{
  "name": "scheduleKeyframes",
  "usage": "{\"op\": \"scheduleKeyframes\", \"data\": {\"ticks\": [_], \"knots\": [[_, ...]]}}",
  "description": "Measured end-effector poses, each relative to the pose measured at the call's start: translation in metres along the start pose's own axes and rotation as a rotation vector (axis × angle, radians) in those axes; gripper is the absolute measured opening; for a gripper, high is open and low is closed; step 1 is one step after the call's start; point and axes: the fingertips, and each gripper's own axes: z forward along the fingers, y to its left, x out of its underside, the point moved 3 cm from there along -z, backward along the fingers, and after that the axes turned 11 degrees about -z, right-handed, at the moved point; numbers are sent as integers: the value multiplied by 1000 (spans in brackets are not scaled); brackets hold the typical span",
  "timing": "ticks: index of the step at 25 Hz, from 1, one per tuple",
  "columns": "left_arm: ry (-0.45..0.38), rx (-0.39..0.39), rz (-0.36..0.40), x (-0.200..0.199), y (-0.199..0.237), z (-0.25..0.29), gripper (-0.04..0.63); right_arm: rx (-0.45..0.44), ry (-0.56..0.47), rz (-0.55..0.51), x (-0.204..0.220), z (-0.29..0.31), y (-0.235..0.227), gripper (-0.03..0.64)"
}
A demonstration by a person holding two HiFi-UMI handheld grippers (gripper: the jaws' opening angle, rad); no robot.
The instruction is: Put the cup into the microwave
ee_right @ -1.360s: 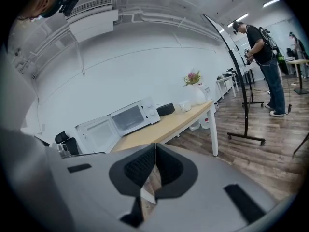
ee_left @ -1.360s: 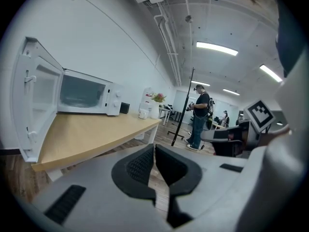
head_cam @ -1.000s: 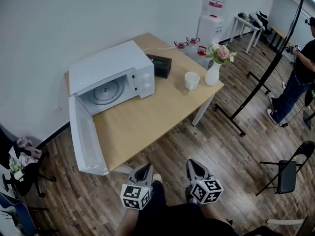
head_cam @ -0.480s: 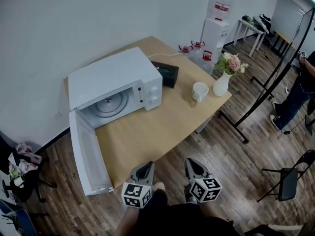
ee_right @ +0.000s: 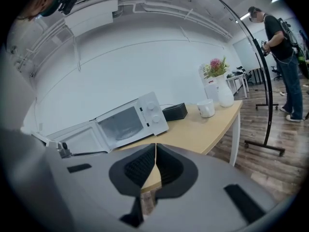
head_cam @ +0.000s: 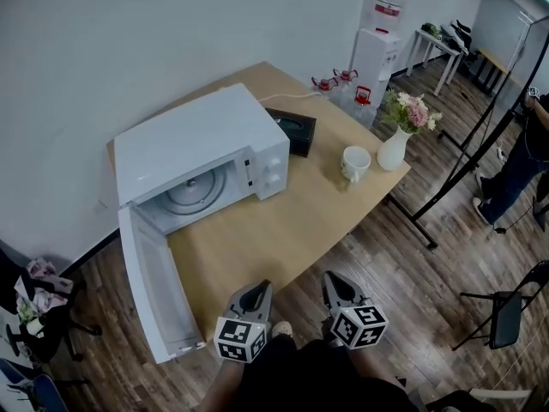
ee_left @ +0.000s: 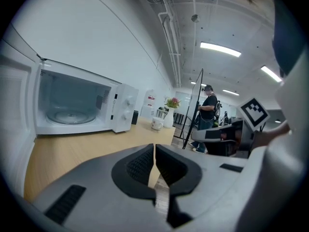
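There is one cup [head_cam: 354, 163], one microwave [head_cam: 202, 157], one vase [head_cam: 395, 150] of flowers and one black box [head_cam: 294, 131], all on a single wooden tabletop [head_cam: 274, 230]. There are two tools, one in each hand.

The cup stands upright with its mouth facing up, so its long axis is vertical. Its handle seems to sit on the side turned toward the microwave. It stands at the right part of the tabletop, between the microwave and the vase, just beside the vase and apart from both.

The microwave's door [head_cam: 154, 290] hangs wide open past the near edge of the tabletop, and the round glass plate [head_cam: 193, 191] shows inside the empty cavity.

The left tool [head_cam: 257, 292] and the right tool [head_cam: 333, 283] are side by side over the wood floor [head_cam: 429, 281], off the near edge of the tabletop. The cup is well apart from both, ahead of them and to the right, closer to the right tool.

In the left gripper view the left tool's jaws are pressed together with nothing between them. The right gripper view shows the same for the right tool.
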Motion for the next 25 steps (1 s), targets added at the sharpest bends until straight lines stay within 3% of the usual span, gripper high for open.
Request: {"op": "scheduleKeyframes", "data": {"ticks": [14,25], "knots": [[31,66,-24,12,-10,5,12,87,9,-10,-1,-6,-6,-5],[25,45,-19,-3,-4,28,12,98,-3,-1,-19,16,-34,-5]]}}
